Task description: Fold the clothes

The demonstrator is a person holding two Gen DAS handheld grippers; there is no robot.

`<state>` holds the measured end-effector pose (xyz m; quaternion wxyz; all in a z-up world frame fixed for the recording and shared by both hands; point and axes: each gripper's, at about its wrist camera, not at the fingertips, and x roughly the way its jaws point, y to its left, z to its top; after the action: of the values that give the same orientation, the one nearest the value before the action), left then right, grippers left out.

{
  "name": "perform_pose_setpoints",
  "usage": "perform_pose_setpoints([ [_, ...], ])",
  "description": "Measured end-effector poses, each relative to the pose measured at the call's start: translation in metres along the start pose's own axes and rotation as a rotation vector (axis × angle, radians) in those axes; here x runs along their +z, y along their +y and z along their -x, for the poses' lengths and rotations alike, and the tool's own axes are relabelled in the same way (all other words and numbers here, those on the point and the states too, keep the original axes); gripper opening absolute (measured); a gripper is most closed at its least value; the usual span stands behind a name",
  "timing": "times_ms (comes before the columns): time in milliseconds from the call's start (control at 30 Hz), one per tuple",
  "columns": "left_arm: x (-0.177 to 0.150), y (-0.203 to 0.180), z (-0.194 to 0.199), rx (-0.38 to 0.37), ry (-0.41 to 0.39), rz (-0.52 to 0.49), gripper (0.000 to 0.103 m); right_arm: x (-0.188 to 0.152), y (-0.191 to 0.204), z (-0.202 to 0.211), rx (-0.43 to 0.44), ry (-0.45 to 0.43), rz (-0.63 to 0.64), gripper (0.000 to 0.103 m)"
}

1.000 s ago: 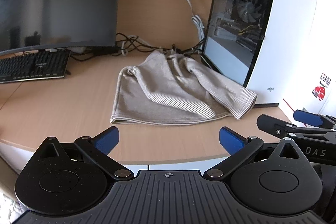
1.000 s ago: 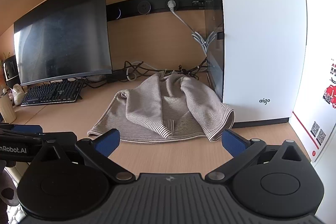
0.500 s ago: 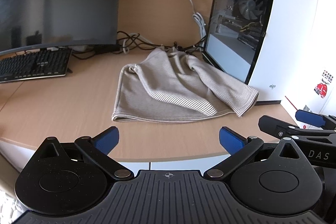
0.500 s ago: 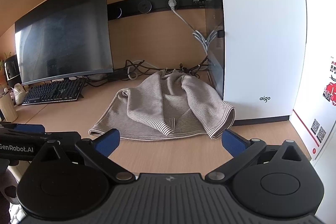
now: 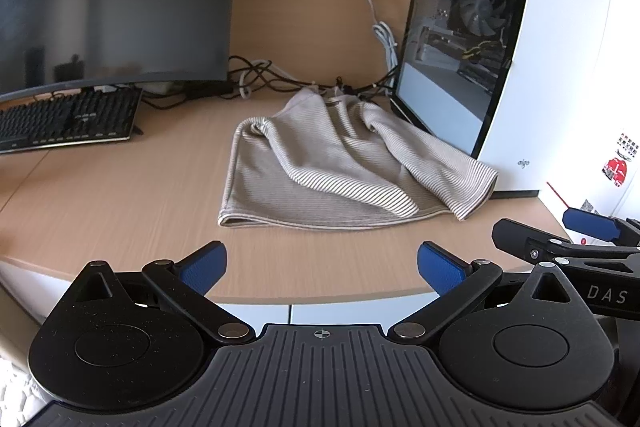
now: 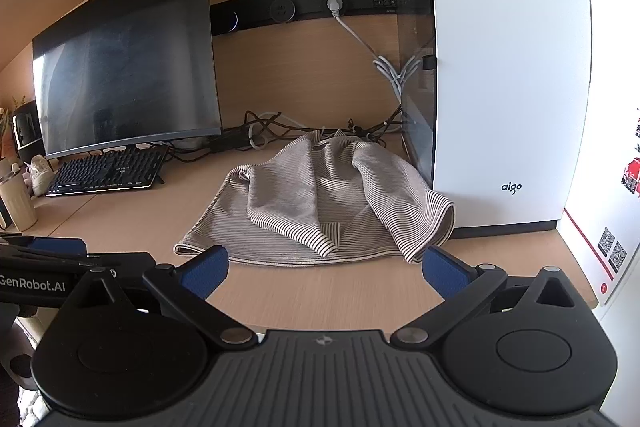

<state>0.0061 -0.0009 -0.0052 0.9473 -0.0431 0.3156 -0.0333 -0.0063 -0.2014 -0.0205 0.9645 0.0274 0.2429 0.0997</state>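
Lying crumpled on the worktop [image 5: 100,211] against the front corner of the white computer case [image 5: 548,75], the striped garment [image 5: 332,171] sits ahead of both grippers, untouched. Left gripper [image 5: 320,267] and right gripper [image 6: 324,273] hover spread wide and empty, the right seemingly nearer the hem. Its hem runs left-right, neckline probably toward the cables [image 6: 280,131].

Both wrist views look forward from the near edge of the light wooden desk [image 5: 100,203] [image 6: 320,291], sharing the crumpled beige striped garment [image 5: 332,167] [image 6: 320,203] at centre frame; the right view sits nearer.
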Motion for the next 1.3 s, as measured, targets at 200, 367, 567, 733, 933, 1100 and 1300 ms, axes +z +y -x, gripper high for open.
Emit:
perform_pose_setpoints([
  [200,-0.001,-0.003,-0.002,0.005,0.005,-0.004,0.103,0.000,-0.002,-0.001,-0.002,0.005,-0.004,0.103],
  [367,0.001,-0.005,-0.005,0.011,0.007,-0.008,0.103,0.001,-0.003,-0.003,-0.004,0.006,-0.006,0.103],
  [567,0.004,-0.006,-0.009,0.020,0.002,-0.013,0.103,0.003,-0.003,-0.008,-0.007,0.010,-0.004,0.103],
  [733,0.005,-0.006,-0.012,0.027,0.007,-0.011,0.103,0.005,-0.004,-0.012,-0.009,0.013,-0.003,0.103],
  [933,0.007,-0.004,-0.017,0.038,0.011,-0.013,0.103,0.006,-0.003,-0.019,-0.008,0.019,-0.006,0.103],
  [1100,0.009,-0.002,-0.022,0.040,0.017,-0.014,0.103,0.009,-0.002,-0.025,-0.009,0.023,-0.007,0.103],
  [1300,0.012,0.002,-0.029,0.046,0.026,-0.015,0.103,0.009,0.002,-0.032,-0.011,0.036,-0.006,0.103],
])
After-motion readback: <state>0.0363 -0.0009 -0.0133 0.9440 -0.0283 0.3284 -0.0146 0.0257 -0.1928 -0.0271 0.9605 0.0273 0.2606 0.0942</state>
